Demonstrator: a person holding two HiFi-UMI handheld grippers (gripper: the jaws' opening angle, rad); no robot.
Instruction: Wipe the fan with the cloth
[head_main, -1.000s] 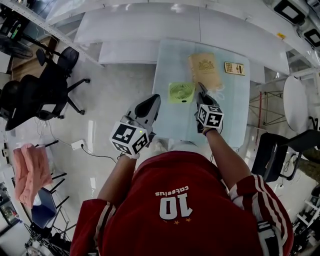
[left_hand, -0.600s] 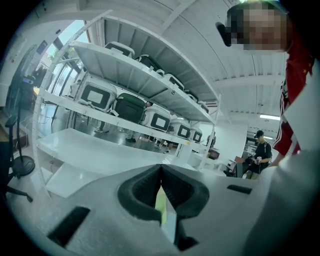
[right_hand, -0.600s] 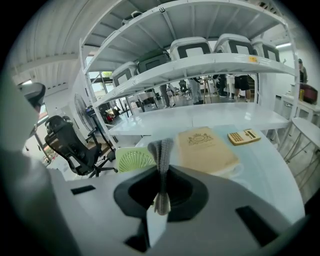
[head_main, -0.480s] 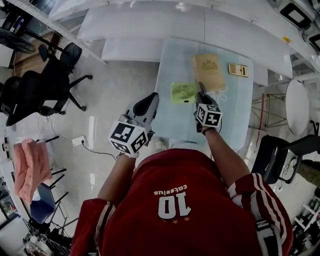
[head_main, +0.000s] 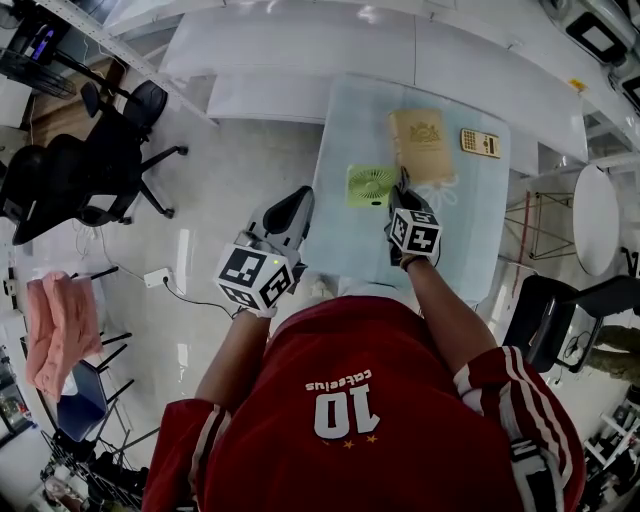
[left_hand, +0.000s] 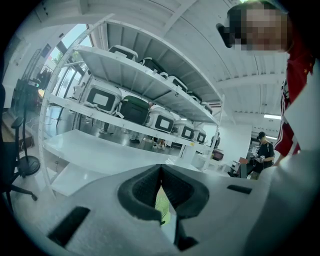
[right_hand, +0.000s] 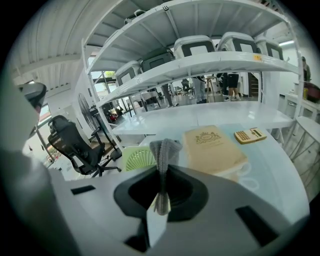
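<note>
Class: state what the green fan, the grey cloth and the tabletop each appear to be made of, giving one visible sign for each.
Fan: probably plastic with a matte light-green finish; its grille is made of thin moulded ribs.
Cloth, pinched in the right gripper: a knitted or woven textile, shown by its ribbed texture and limp fold.
Tabletop: possibly glass or glossy laminate; it is pale, smooth and has a faint sheen.
</note>
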